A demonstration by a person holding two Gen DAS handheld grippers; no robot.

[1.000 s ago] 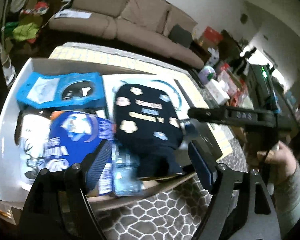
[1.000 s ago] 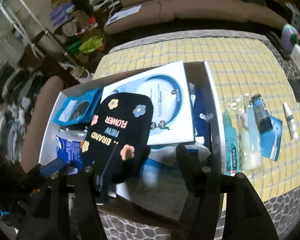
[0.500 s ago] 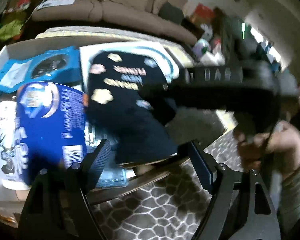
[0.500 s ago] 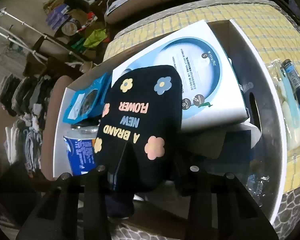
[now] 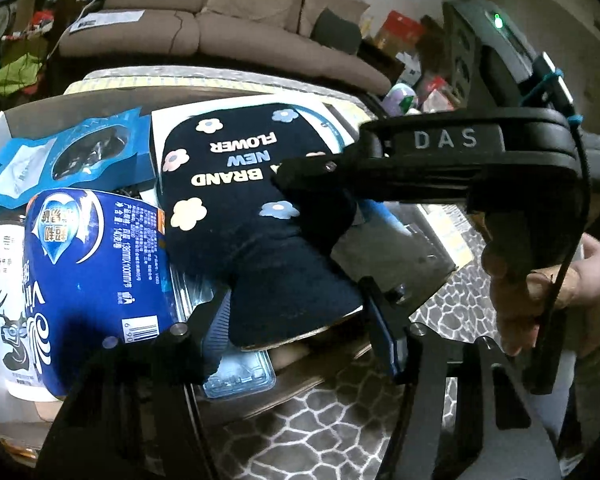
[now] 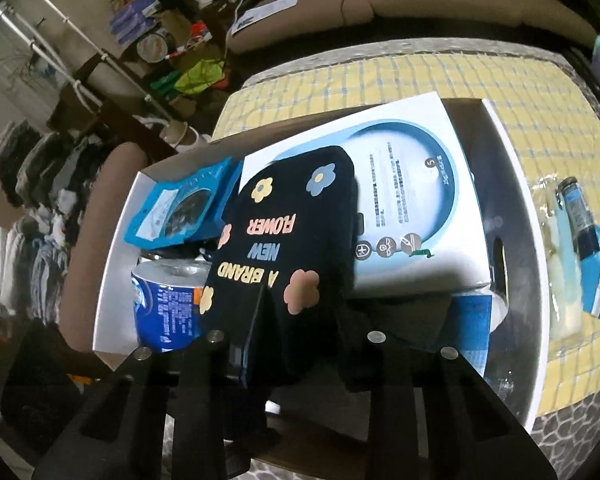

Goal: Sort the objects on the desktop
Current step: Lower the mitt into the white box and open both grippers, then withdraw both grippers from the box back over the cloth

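Note:
A dark navy flower pouch (image 5: 236,200) printed "A BRAND NEW FLOWER" lies across the white storage box (image 6: 112,264), over a white-and-blue flat carton (image 6: 412,184). My right gripper (image 6: 300,332) straddles the pouch's (image 6: 292,248) near end, jaws part-closed around it; in the left wrist view it (image 5: 312,176) reaches in from the right onto the pouch. My left gripper (image 5: 296,332) is open, its fingers either side of the pouch's near edge, not pinching it. A blue tissue pack (image 5: 96,276) lies to the left.
A blue packet (image 5: 60,160) and a white deer-print cup (image 5: 4,312) also sit in the box. Tubes and small toiletries (image 6: 572,240) lie on the yellow checked cloth (image 6: 420,76) right of the box. A brown sofa (image 5: 204,28) stands behind.
My right gripper moved forward and down onto the pouch's near end and narrowed around it. My left gripper shifted closer to the box, staying open.

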